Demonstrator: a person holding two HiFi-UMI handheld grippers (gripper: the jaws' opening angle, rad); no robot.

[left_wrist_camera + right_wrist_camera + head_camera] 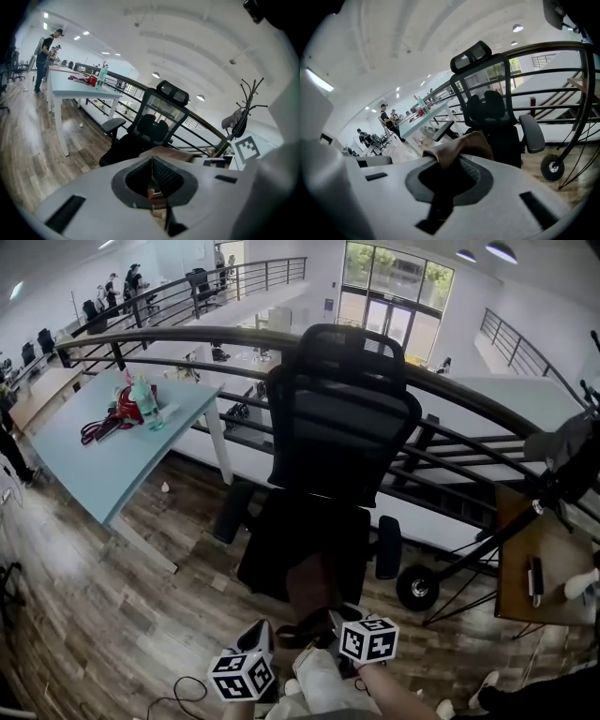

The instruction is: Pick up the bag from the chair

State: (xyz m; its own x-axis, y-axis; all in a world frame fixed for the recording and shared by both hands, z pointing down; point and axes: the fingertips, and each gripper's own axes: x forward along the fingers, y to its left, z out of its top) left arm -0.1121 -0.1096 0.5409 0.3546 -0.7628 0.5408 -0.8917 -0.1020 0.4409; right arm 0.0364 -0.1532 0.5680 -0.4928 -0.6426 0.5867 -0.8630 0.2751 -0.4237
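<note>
Right tongs (449,169) pinching a fold of the brown bag (461,146), which rises just ahead of their tips. Left tongs (152,177) pressed together on a thin brown part of the same bag. The bag sits between both tongs, at the front edge of the black office chair (342,427) directly ahead. Farther off, left of the tongs: a pale surface (84,465) bearing a bottle (142,404). Beyond it, a curved railing (187,332).

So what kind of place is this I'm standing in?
Probably an open-plan office on a mezzanine: a black mesh office chair, a long pale-blue desk, and a curved railing overlooking a lower floor.
</note>
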